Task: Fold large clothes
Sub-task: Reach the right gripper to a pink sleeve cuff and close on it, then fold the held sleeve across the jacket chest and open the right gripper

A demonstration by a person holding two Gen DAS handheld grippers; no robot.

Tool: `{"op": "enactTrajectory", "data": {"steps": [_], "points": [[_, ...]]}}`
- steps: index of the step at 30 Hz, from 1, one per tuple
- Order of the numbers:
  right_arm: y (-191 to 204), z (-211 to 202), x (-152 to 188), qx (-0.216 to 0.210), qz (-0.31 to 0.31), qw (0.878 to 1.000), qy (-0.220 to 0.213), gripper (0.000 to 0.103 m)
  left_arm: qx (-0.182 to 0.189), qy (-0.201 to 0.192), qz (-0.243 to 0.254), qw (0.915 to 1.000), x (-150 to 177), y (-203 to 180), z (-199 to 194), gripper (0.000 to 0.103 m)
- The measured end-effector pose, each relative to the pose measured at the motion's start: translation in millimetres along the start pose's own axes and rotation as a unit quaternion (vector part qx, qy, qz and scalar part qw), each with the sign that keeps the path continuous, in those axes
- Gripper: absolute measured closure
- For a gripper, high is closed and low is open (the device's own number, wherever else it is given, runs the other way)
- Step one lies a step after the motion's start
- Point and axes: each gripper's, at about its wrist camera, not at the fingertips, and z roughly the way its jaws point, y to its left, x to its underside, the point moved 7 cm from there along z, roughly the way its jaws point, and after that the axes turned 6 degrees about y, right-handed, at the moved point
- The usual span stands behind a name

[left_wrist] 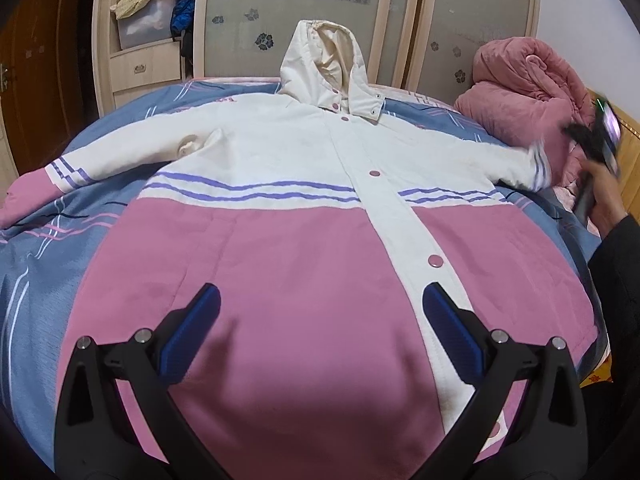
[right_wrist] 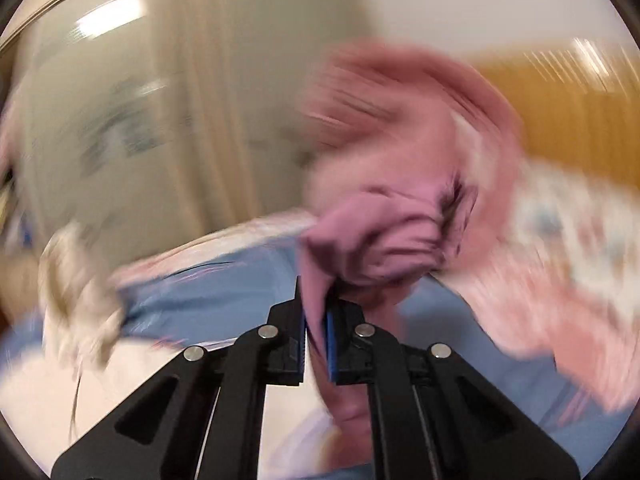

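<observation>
A large hooded coat (left_wrist: pixel 280 184), white on top and pink below with purple stripes and pink snaps, lies face up and spread flat on the bed. My left gripper (left_wrist: pixel 320 304) is open and empty, hovering above the coat's pink lower part. My right gripper (right_wrist: pixel 316 312) is shut on the pink cuff of the coat's right sleeve (right_wrist: pixel 372 236) and holds it lifted. In the left wrist view the right gripper (left_wrist: pixel 596 140) shows blurred at the far right, at the striped sleeve end (left_wrist: pixel 536 168). The right wrist view is motion-blurred.
The bed has a blue striped cover (left_wrist: pixel 44 248). A bundled pink quilted garment (left_wrist: pixel 528 80) lies at the bed's far right. Wardrobe doors (left_wrist: pixel 280 8) and open shelves with clothes (left_wrist: pixel 152 12) stand behind. A wooden headboard (right_wrist: pixel 560 96) is on the right.
</observation>
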Motion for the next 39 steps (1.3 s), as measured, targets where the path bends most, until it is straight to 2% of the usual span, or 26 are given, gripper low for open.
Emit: {"op": "enactTrajectory", "data": {"steps": [2, 3, 5, 7, 8, 10, 11, 12, 14, 15, 17, 19, 21, 25, 27, 29, 32, 36, 39], "points": [[78.6, -16.3, 4.1, -0.024, -0.102, 0.994, -0.021, 0.095, 0.002, -0.003, 0.003, 1.0000, -0.6, -2.5, -2.6, 0.002], [120.2, -22.2, 13.8, -0.049, -0.140, 0.989, -0.023, 0.095, 0.004, -0.004, 0.002, 1.0000, -0.5, -3.5, -3.9, 0.002], [183.3, -21.6, 40.4, -0.102, -0.168, 0.980, 0.007, 0.095, 0.005, -0.006, 0.003, 1.0000, 0.8, -5.2, -6.4, 0.002], [224.5, -12.8, 64.7, -0.136, -0.181, 0.973, 0.038, 0.094, 0.004, -0.005, 0.005, 1.0000, 2.9, -6.3, -7.9, 0.002], [246.0, -5.2, 81.0, -0.157, -0.189, 0.967, 0.068, 0.086, 0.005, -0.003, 0.004, 1.0000, 4.1, -6.2, -8.4, 0.002], [276.7, 3.2, 107.5, -0.202, -0.178, 0.955, 0.125, 0.058, 0.006, 0.000, 0.004, 1.0000, 6.0, -5.4, -9.1, 0.002], [289.0, 3.8, 119.3, -0.234, -0.158, 0.947, 0.151, 0.018, 0.005, 0.002, 0.006, 1.0000, 6.6, -5.4, -8.6, 0.002], [297.1, 1.7, 127.1, -0.258, -0.139, 0.940, 0.173, 0.001, 0.005, 0.004, 0.008, 0.9999, 7.7, -4.9, -8.6, 0.002], [314.2, -11.7, 142.9, -0.322, -0.105, 0.915, 0.219, 0.001, 0.007, 0.011, 0.006, 0.9999, 10.1, -2.4, -9.9, 0.002], [321.7, -22.7, 148.2, -0.339, -0.098, 0.906, 0.234, 0.001, 0.013, 0.014, 0.002, 0.9998, 10.8, -1.3, -11.4, 0.002], [322.9, -41.2, 147.9, -0.367, -0.066, 0.895, 0.245, 0.001, 0.026, 0.016, -0.008, 0.9995, 11.5, 0.5, -16.8, 0.002], [319.9, -62.1, 143.5, -0.384, -0.037, 0.890, 0.243, 0.001, 0.029, 0.009, -0.015, 0.9994, 10.5, 2.5, -24.6, 0.002], [304.9, -87.6, 139.7, -0.380, -0.013, 0.899, 0.219, 0.001, 0.027, 0.005, -0.015, 0.9995, 10.2, 3.1, -30.1, 0.002], [260.0, -142.9, 133.8, -0.318, -0.036, 0.935, 0.152, 0.001, 0.025, 0.005, -0.027, 0.9993, 11.5, 10.8, -34.5, 0.002], [232.9, -168.6, 134.9, -0.247, -0.092, 0.958, 0.110, 0.001, 0.018, 0.008, -0.035, 0.9992, 10.8, 16.5, -33.7, 0.002], [209.8, -189.3, 139.4, -0.189, -0.131, 0.971, 0.070, 0.001, 0.014, 0.004, -0.049, 0.9987, 8.0, 23.8, -35.8, 0.002], [185.2, -203.4, 152.0, -0.131, -0.166, 0.976, 0.057, 0.001, -0.002, -0.004, -0.061, 0.9981, 5.3, 31.4, -41.7, 0.002], [170.3, -204.8, 166.7, -0.101, -0.178, 0.976, 0.076, 0.001, -0.012, -0.026, -0.060, 0.9978, 2.3, 32.4, -57.2, 0.002], [154.5, -217.7, 166.3, -0.096, -0.172, 0.978, 0.074, 0.001, -0.032, -0.053, -0.047, 0.9969, -1.2, 33.4, -68.8, 0.002]]}}
